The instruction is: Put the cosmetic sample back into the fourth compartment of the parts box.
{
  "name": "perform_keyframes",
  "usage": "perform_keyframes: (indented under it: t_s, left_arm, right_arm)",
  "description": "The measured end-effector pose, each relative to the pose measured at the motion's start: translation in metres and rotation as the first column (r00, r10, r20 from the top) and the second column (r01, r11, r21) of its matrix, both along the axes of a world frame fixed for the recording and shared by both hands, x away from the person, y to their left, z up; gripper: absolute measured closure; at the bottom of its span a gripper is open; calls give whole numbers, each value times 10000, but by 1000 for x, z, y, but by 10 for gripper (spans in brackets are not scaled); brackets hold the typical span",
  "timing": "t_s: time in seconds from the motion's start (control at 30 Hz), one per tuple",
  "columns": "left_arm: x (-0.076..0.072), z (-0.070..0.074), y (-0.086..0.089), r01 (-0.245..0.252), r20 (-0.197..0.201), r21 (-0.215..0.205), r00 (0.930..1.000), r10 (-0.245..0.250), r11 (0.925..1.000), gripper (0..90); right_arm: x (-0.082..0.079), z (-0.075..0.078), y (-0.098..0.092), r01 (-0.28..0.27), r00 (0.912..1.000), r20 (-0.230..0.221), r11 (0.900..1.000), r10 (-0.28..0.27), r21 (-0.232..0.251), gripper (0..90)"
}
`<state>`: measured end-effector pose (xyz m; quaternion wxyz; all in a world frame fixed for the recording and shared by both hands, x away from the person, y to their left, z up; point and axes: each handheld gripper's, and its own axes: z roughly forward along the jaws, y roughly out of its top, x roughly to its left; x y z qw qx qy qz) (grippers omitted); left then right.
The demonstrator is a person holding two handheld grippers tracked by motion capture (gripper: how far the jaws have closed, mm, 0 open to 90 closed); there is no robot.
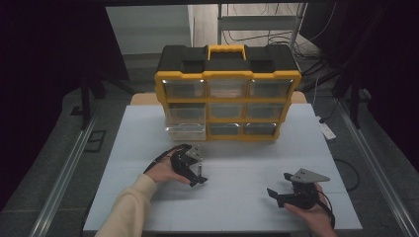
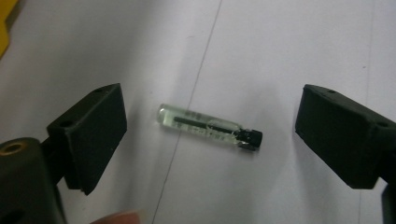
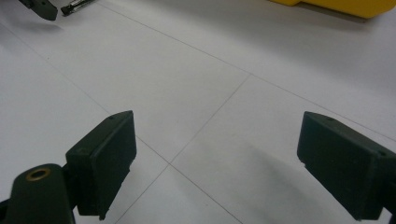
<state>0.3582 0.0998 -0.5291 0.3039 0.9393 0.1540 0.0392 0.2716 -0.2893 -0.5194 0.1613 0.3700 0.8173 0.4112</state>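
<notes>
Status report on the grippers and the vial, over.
Left gripper open, straddling the glass vial, pads clear. Vial flat on the white table. Right gripper open, empty. Nothing in the way.

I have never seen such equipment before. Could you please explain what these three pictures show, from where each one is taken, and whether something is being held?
No robot arm is here: a person holds a hand tool with two black jaws in each hand. The high view looks down on a white table from above the person. The left gripper and the right gripper each carry a small camera that looks along its own jaws; those give the other two pictures.

At the back of the table stands a yellow and black organizer with clear drawers; its lower left drawer is pulled out a little.

In the left gripper view, a small glass vial with a black cap lies flat on the table between the open jaws, which do not touch it. The right jaws are open over bare table. Nothing is held.
</notes>
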Motion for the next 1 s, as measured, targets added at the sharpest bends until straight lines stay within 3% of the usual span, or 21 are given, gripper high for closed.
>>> perform_keyframes:
  t_s: [0.6,1.0]
  left_arm:
    - [0,-2,1,406,181,41,9990,-406,9992,200]
    - [1,-3,7,573,61,-112,9983,-572,9983,294]
  right_arm:
    - [0,0,0,-22,10000,6,10000,22,9,127]
    - [0,0,0,-33,10000,-1,10000,33,-8,127]
